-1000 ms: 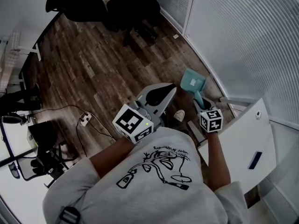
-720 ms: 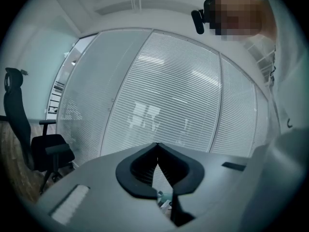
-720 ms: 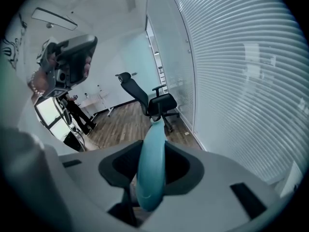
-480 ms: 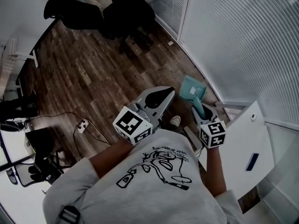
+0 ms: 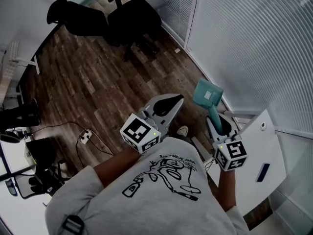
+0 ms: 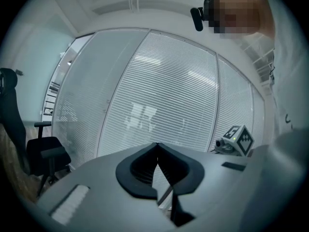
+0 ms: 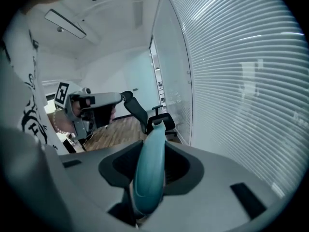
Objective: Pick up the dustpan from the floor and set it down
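Between the jaws of the right tool (image 5: 215,122), the teal handle of the dustpan (image 5: 207,93) sits clamped, pads pressing on both sides of it. The right gripper view shows the handle running up the middle of the jaws and out past them. The grip looks no wider or narrower than it was a second ago.

What has changed is height. A second ago the pan lay low against the wooden floor (image 5: 98,72), with the right tool reaching down to it. Now the right hand has come up towards the person's chest, and the dustpan hangs clear of the floor. Its scoop end points away and downward, beside the glass wall with blinds (image 5: 254,43).

The left tool (image 5: 175,101) has hardly moved. It is held out level in front of the body with its tips together and nothing between them.

Further out, a white table (image 5: 259,146) stands just to the person's right. Two black office chairs (image 5: 132,13) are well apart, up the room.

The pick-up half of the task looks done. What remains is to choose a spot and lower the pan; where that spot is cannot be told.
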